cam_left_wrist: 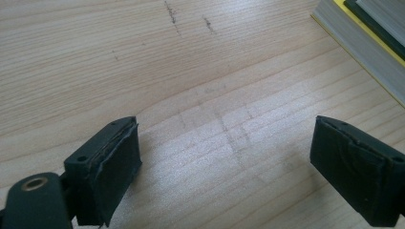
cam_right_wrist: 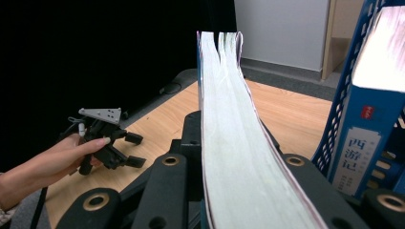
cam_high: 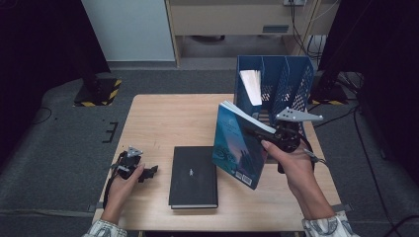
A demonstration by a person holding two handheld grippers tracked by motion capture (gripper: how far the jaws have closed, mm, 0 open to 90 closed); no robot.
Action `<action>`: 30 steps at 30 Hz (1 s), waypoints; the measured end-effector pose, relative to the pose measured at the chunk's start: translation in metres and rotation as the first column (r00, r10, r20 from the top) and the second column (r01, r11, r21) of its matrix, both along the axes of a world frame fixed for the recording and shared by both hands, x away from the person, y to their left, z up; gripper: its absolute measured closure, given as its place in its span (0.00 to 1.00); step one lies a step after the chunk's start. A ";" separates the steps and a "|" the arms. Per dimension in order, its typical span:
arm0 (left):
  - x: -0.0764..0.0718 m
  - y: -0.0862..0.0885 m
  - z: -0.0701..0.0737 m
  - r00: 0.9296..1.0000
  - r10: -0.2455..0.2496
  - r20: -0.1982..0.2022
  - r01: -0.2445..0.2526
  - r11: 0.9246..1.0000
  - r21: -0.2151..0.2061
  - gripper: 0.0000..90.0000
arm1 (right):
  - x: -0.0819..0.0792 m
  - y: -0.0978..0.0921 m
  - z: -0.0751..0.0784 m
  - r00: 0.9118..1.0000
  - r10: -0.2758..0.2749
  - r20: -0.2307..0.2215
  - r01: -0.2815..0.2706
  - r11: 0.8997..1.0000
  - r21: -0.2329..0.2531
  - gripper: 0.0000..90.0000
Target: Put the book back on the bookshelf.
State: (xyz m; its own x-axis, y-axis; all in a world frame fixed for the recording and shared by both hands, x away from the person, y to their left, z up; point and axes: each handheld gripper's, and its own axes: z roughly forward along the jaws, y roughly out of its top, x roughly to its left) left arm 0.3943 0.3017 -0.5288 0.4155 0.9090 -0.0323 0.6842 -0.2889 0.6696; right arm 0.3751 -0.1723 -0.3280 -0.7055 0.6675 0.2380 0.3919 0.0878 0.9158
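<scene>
Beside blue rack (cam_high: 296, 79), black book (cam_high: 193, 176).

file rack (cam_high: 296, 79) ahead — table (cam_high: 163, 118) open

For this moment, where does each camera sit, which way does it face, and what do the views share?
High view: above the person's side, facing forward and down on the table; both forearms, left claw, right claw clamping the blue book.
Left gripper view: on the left claw, facing down at bare wood; jaws wide apart, black book at the corner.
Right gripper view: on the right claw, along the clamped book's page edge toward the blue file rack; left hand farther off.
Shared: the blue book, rack and left claw show in both the high and right gripper views.
</scene>
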 end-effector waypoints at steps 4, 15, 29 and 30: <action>0.000 0.000 0.000 1.000 0.000 -0.001 0.000 1.000 -0.001 0.10 | -0.003 -0.007 -0.002 1.000 -0.002 -0.010 0.002 1.000 0.007 0.82; 0.000 0.000 0.000 1.000 0.001 0.000 -0.001 1.000 0.001 0.10 | -0.025 -0.039 -0.016 0.998 -0.029 -0.050 0.031 0.999 0.033 0.82; 0.000 0.000 0.000 1.000 0.002 0.000 -0.002 1.000 0.007 0.10 | -0.051 -0.086 -0.020 0.992 -0.100 -0.071 0.105 0.991 0.080 0.82; 0.000 0.000 0.000 1.000 0.001 0.000 -0.001 1.000 0.007 0.10 | -0.052 -0.089 -0.019 0.992 -0.103 -0.068 0.109 0.990 0.086 0.82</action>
